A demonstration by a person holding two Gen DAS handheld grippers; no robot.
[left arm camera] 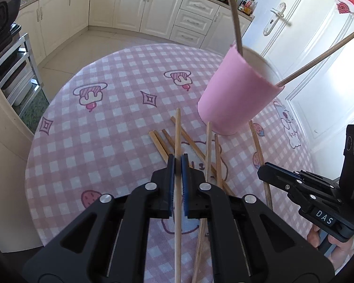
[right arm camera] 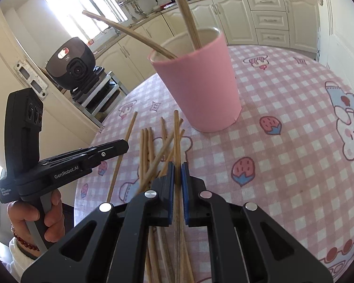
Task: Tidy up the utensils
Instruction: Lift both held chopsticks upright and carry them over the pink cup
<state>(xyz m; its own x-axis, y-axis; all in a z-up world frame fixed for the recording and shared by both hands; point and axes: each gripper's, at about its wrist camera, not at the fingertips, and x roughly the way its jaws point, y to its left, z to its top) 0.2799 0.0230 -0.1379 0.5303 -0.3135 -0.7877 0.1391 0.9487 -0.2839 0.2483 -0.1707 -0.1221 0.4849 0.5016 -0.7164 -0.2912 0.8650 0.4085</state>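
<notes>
Nearest in each wrist view, both pairs of tongs are clamped on a chopstick, so each hand carries one stick at once. The left tongs (left arm camera: 177, 162) pinch a pale chopstick (left arm camera: 177, 136) between their blue pads, its length running straight along the fingers; held that way, the tip should lead when the hand tilts over the cup. The right tongs (right arm camera: 177, 169) grip a darker chopstick (right arm camera: 176, 136) the same way, closed tight on it with its far end pointing at the cup's base. A hand (right arm camera: 35, 214) with a bead bracelet holds the left tool's handle at the left edge of the right wrist view.

Just beyond the tongs, the loose chopsticks (right arm camera: 151, 148) lie crossed and fanned on the worktop (right arm camera: 283, 141), which wears a pink checked cloth. They overlap each other, which I judge is why single sticks are being taken from the top of the heap and not from underneath.

Farther off stands the pink cup (right arm camera: 200, 87), upright and just beyond the heap, near enough for a short carry. Several chopsticks (right arm camera: 186, 11) already lean against its rim, splayed apart, so the sorting looks under way with much of the heap left. Kitchen cabinets (left arm camera: 134, 7) close the far side.
</notes>
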